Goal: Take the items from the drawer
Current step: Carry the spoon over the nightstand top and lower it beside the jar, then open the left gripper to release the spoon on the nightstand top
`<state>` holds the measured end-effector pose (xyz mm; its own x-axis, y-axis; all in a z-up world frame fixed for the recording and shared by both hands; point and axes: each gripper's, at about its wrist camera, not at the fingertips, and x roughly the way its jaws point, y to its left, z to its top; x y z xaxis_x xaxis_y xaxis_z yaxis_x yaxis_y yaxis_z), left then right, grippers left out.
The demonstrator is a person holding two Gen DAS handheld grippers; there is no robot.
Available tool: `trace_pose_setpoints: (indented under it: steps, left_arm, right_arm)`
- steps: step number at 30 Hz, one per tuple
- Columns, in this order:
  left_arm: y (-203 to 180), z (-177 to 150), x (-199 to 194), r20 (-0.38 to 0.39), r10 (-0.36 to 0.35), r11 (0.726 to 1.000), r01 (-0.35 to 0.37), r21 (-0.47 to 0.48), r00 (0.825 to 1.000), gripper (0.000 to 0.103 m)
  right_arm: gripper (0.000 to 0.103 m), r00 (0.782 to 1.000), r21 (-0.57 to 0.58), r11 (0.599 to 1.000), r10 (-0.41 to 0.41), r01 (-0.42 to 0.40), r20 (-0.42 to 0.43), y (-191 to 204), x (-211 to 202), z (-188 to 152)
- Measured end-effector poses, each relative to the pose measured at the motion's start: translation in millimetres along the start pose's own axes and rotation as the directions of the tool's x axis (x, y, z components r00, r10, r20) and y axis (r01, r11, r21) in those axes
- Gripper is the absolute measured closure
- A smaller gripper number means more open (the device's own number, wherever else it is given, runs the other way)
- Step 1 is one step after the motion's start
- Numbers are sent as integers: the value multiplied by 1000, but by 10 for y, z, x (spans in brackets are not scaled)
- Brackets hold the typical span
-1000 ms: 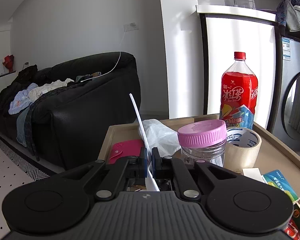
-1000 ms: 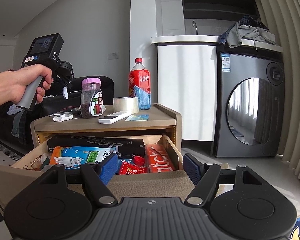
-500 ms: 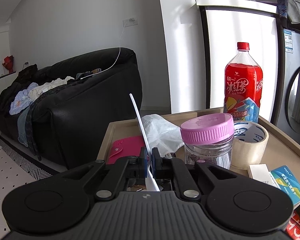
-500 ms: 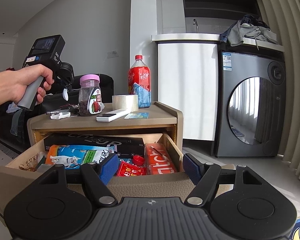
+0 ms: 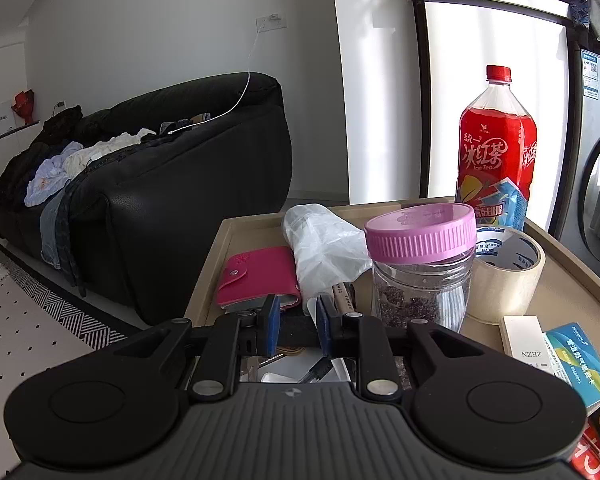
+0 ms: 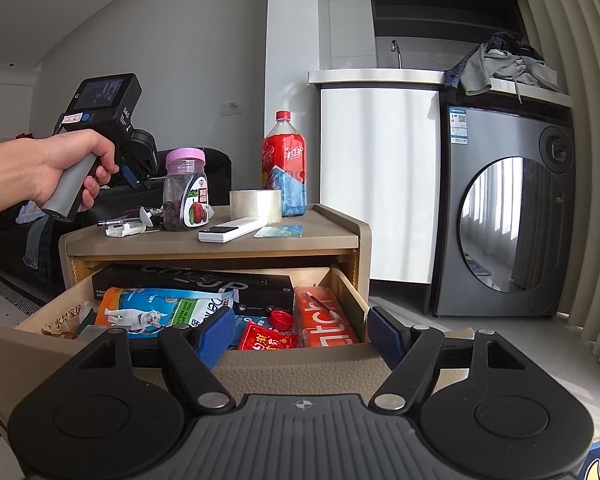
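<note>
The open drawer (image 6: 346, 288) of a beige side table (image 6: 300, 236) holds a cat-food bag (image 6: 160, 310), a black box (image 6: 192, 286), an orange pack (image 6: 324, 316) and a small red packet (image 6: 270, 338). My right gripper (image 6: 302, 330) is open and empty in front of the drawer's front panel. My left gripper (image 5: 296, 322) is open and empty above the tabletop's left side; the person's hand holds it in the right wrist view (image 6: 134, 170). A white flat item (image 5: 312, 306) lies on the tabletop just below its jaws.
On the tabletop stand a pink-lidded jar (image 5: 420, 268), a tape roll (image 5: 504, 276), a red ice tea bottle (image 5: 496, 152), a pink wallet (image 5: 260, 276), a plastic bag (image 5: 324, 244), a white remote (image 6: 232, 230) and a card (image 6: 280, 231). A black sofa (image 5: 160, 184) is at left, a washing machine (image 6: 508, 216) at right.
My left gripper has opened and let go of the thin white item, which now lies on the tabletop. It has also dropped lower. The right gripper has barely moved.
</note>
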<state>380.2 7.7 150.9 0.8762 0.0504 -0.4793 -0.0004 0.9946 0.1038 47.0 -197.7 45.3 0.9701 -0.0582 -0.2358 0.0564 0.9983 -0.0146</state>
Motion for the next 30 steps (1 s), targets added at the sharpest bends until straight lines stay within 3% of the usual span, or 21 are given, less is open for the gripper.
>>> trace_pose_setpoints:
  steps: [9, 13, 22, 30]
  left_arm:
    - [8, -20, -103, 6, 12, 1000, -13, 12, 1000, 67]
    - [18, -20, -174, 5, 4, 1000, -4, 2, 1000, 42]
    - [22, -47, -402, 26, 7, 999, -6, -33, 1000, 10]
    - [-3, -102, -615, 55, 11, 999, -9, -32, 998, 2]
  right_arm:
    - [26, 1000, -1, 1000, 7, -7, -2, 15, -18, 14]
    - [26, 1000, 0, 1000, 12, -12, -3, 22, -27, 14]
    - [27, 1000, -8, 1000, 17, -17, 3, 51, -105, 23]
    - [26, 1000, -15, 1000, 20, -20, 9, 69, -178, 33]
